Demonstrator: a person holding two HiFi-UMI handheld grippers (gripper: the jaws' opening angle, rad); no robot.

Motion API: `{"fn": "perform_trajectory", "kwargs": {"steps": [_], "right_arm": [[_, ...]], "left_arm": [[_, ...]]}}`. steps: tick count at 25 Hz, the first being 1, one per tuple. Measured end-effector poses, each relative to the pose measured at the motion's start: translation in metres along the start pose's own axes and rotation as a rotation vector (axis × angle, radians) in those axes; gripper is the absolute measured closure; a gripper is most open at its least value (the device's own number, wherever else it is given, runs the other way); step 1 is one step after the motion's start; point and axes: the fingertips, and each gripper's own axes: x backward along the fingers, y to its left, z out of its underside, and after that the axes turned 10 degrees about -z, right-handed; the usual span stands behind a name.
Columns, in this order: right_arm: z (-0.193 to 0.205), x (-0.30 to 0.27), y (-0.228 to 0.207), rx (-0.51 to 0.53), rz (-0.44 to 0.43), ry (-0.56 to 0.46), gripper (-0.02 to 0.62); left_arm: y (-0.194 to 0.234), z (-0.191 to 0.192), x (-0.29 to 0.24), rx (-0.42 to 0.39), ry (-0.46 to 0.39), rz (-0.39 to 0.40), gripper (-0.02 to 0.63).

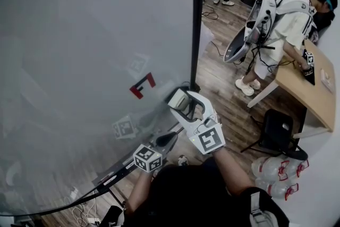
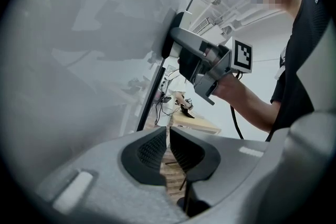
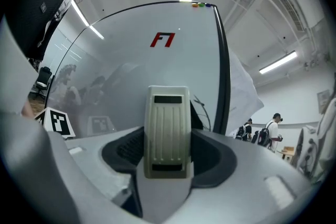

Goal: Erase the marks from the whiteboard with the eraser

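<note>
Eraser (image 3: 167, 131): one item, clamped between the jaws of the right gripper (image 1: 187, 105). It is an off-white rectangular block. The side facing the camera has lengthwise ribs and a dark slot at each end. It sits upright between the jaws, close to the face of the whiteboard (image 1: 79, 34) near the black right edge. Contact with the board cannot be confirmed.

Whiteboard: one item, large, pale grey and glossy, showing reflections.

Marks: one red mark (image 1: 142, 86) made of angular strokes, located up and to the left of the eraser in the head view.

Grippers: two. The left gripper (image 2: 168, 147) is low beside the board with its jaws drawn almost together and nothing between them.

Surroundings: one person (image 1: 287, 24) bends over a wooden counter (image 1: 313, 87) on the far side of the plank floor (image 1: 223, 77).
</note>
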Motion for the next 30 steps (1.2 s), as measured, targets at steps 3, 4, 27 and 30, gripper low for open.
{"fn": "perform_trajectory", "kwargs": {"steps": [3, 4, 27, 30], "right_arm": [[0.018, 0.001, 0.001, -0.045, 0.001, 0.017, 0.341], [0.025, 0.001, 0.001, -0.061, 0.001, 0.022, 0.341], [0.027, 0.005, -0.029, -0.252, 0.026, 0.009, 0.341], [0.010, 0.005, -0.033, -0.209, 0.030, 0.004, 0.341]], "left_arm": [[-0.003, 0.000, 0.000, -0.002, 0.003, 0.003, 0.576], [-0.003, 0.000, 0.000, -0.002, 0.004, 0.003, 0.576], [-0.005, 0.009, -0.006, -0.031, 0.026, 0.008, 0.575], [-0.005, 0.009, -0.007, -0.034, 0.022, 0.009, 0.575]]}}
